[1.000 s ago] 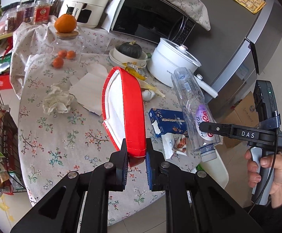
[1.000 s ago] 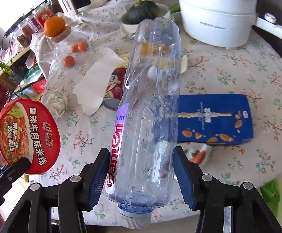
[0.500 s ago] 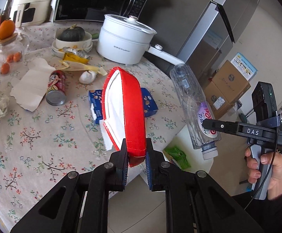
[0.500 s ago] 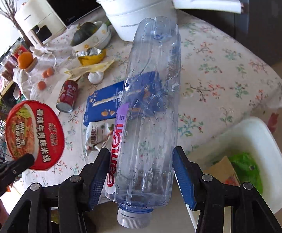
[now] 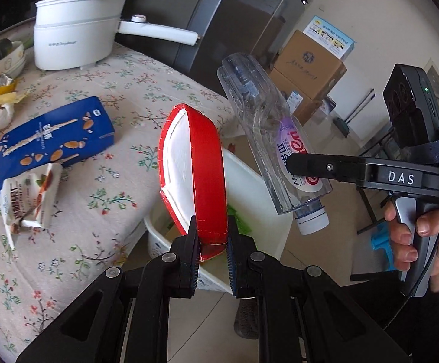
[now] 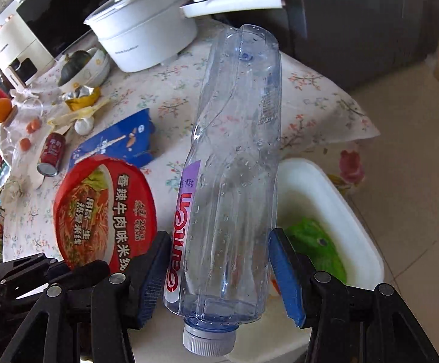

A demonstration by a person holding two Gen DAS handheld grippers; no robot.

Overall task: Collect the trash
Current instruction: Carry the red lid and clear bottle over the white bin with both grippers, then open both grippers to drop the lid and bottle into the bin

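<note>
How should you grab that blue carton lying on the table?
Grip the blue carton across its narrow width, near the middle, coming down from above. It lies flat on the tablecloth, so only its long side edges offer two faces for a hand-held gripper; a torn wrapper crowds its near end.

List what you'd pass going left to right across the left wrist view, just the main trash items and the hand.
Torn snack wrapper → blue carton → red noodle bowl → clear plastic bottle → person's hand.

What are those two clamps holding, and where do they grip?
Left gripper pinches the red noodle lid by its edge. Right gripper clamps the empty plastic bottle across its body, near the capped end.
</note>
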